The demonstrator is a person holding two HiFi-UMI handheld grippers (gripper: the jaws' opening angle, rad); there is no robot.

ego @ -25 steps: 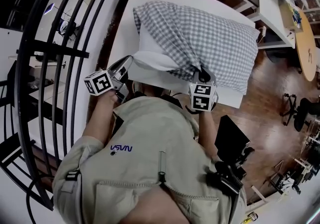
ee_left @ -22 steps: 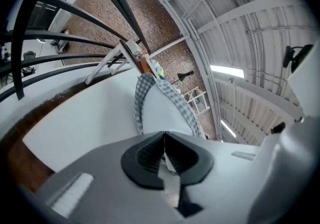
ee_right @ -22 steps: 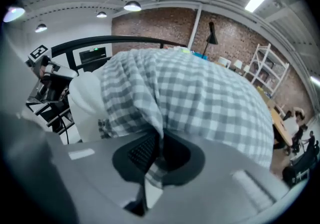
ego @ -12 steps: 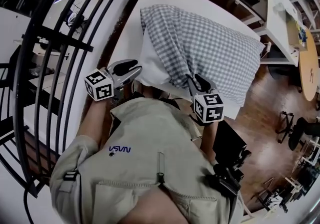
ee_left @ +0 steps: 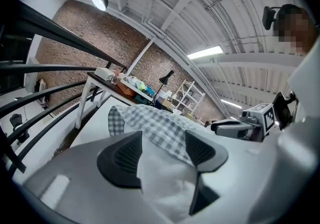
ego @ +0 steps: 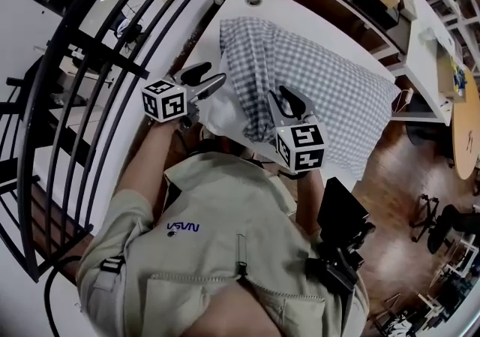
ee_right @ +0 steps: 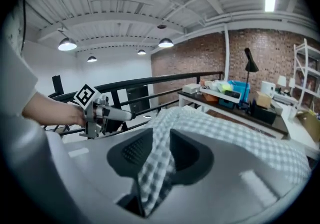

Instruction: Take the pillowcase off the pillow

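Observation:
A pillow in a grey-and-white checked pillowcase (ego: pixel 315 73) lies across the white table (ego: pixel 277 13). Its bare white end (ego: pixel 223 106) pokes out at the near left. My left gripper (ego: pixel 206 79) hovers at that end, and its jaws are opening. In the left gripper view the white pillow (ee_left: pixel 165 178) lies between the parted pads (ee_left: pixel 120 155). My right gripper (ego: pixel 291 101) is over the pillowcase's near edge with its fingers apart. A bunched strip of checked cloth (ee_right: pixel 157 163) runs loosely between its pads.
A black metal railing (ego: pixel 90 103) curves along the table's left side, close to my left hand. More desks (ego: pixel 420 35) with boxes stand to the right over a wooden floor. A black device (ego: pixel 341 215) hangs at the person's right hip.
Both grippers were shut a second ago and now stand parted. They have risen and moved forward over the pillow's near end. Less of the white pillow shows.

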